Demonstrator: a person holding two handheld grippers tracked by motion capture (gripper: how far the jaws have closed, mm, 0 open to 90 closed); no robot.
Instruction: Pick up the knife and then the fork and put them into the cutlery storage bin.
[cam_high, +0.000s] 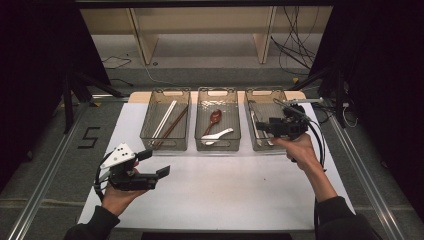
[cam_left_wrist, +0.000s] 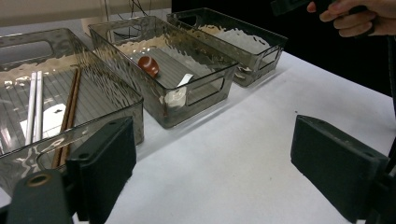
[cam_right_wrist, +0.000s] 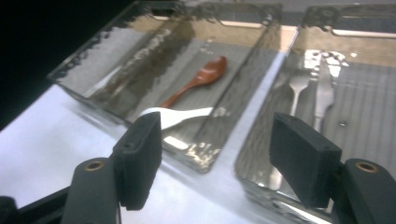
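Three clear bins stand in a row at the back of the white table. The left bin (cam_high: 164, 143) holds white chopsticks (cam_high: 165, 119) and brown chopsticks (cam_left_wrist: 70, 112). A brown spoon (cam_high: 214, 119) and a white spoon (cam_high: 218, 136) lie in the middle bin (cam_high: 218, 146). In the right bin (cam_right_wrist: 261, 175) lie a fork (cam_right_wrist: 296, 86) and a knife (cam_right_wrist: 324, 95). My right gripper (cam_high: 261, 127) hovers over that bin, open, nothing between its jaws (cam_right_wrist: 217, 140). My left gripper (cam_high: 154, 163) is low over the table in front of the left bin, open and empty (cam_left_wrist: 210, 135).
The white table surface (cam_high: 225, 190) stretches in front of the bins. Metal rails (cam_high: 45, 170) run along both sides of the table. A wooden shelf frame (cam_high: 145, 40) and loose cables (cam_high: 295, 45) are on the floor behind. The person's right hand (cam_left_wrist: 355, 14) is at the top right of the left gripper view.
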